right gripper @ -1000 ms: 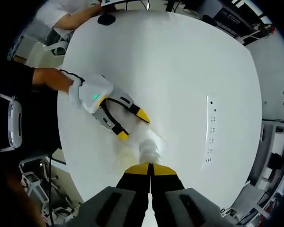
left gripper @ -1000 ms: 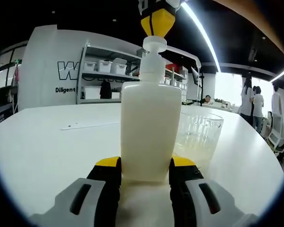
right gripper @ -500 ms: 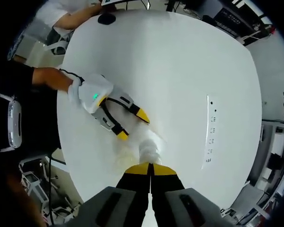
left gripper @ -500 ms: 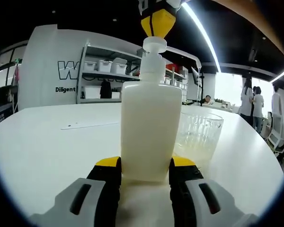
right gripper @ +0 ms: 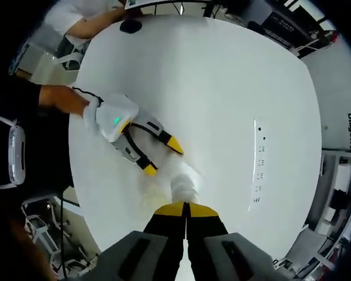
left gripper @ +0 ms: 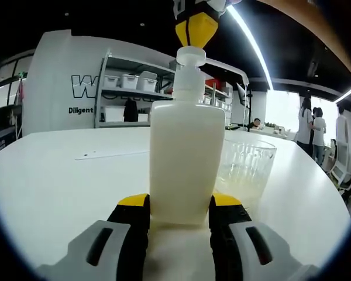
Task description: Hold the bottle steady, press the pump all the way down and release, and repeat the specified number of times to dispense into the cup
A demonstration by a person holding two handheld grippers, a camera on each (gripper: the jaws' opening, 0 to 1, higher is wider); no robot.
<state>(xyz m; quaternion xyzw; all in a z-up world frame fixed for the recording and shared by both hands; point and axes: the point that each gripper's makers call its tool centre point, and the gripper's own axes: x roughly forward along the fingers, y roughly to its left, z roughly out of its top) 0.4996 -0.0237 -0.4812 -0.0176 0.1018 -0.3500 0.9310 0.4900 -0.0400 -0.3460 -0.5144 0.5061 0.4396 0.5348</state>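
The bottle [left gripper: 186, 164] stands upright on the white worktop [left gripper: 58, 175], its long axis running straight up toward 12 o'clock in the left gripper view. The left hand-held gripper [left gripper: 179, 212] has it clamped low down, one yellow-tipped jaw pressed on each side of the base. From above, in the right gripper view, that same left hand-held gripper [right gripper: 159, 158] reaches in from 10 o'clock toward the bottle, held by a gloved hand [right gripper: 108, 114].

The pump [left gripper: 190, 55] sits at the very top of the bottle, and the right hand-held gripper [left gripper: 196, 29] comes down on it from 12 o'clock, its yellow tips drawn together to a narrow wedge with nothing between them. In the right gripper view the right hand-held gripper [right gripper: 185, 209] points straight down at the pump head [right gripper: 184, 188], which lies just ahead of the closed tips at 12 o'clock. Whether tip and pump head are touching I cannot tell; they look right against each other.

The clear cup [left gripper: 245, 170] stands just beside the bottle at 3 o'clock, under the spout, with a little pale liquid in its bottom. My reading is that the next press must go straight down along the bottle's axis, or the bottle could tip in its low grip.
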